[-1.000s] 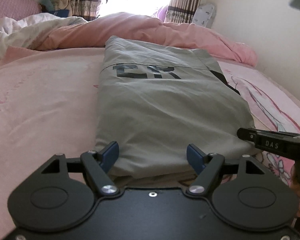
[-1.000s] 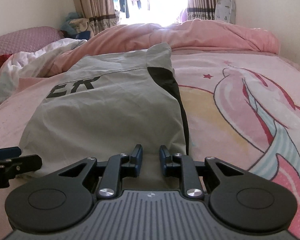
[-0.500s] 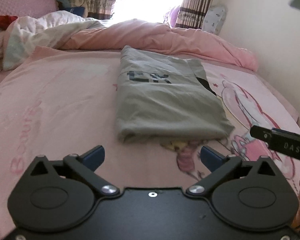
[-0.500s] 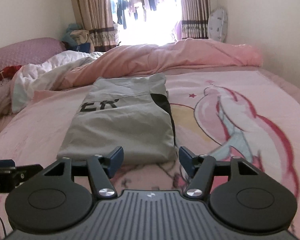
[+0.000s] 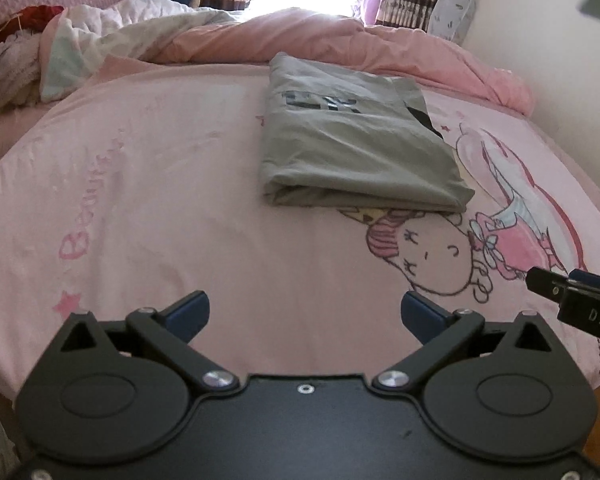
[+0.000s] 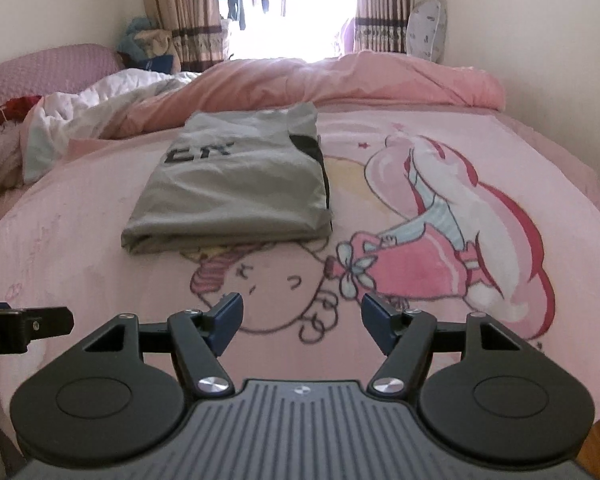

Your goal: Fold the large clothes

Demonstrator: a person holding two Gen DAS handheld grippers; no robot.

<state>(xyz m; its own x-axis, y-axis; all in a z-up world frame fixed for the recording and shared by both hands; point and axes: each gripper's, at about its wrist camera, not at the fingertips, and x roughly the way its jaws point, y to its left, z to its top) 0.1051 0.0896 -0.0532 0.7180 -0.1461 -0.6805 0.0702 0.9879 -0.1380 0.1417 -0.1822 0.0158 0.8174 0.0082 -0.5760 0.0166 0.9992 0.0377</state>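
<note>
A grey garment with dark lettering lies folded into a neat rectangle on the pink bed sheet; it also shows in the right wrist view. My left gripper is open and empty, held well back from the garment's near edge. My right gripper is open and empty too, also well short of the garment. The tip of the right gripper shows at the right edge of the left wrist view. The left gripper shows at the left edge of the right wrist view.
A bunched pink duvet lies across the far side of the bed. A white quilt and clothes are heaped at the far left. A wall runs along the right. Curtains and a bright window stand behind.
Both grippers have drawn back from the folded garment's near edge. The right gripper, nearly shut a second ago, has opened wide; the left has opened wider.
</note>
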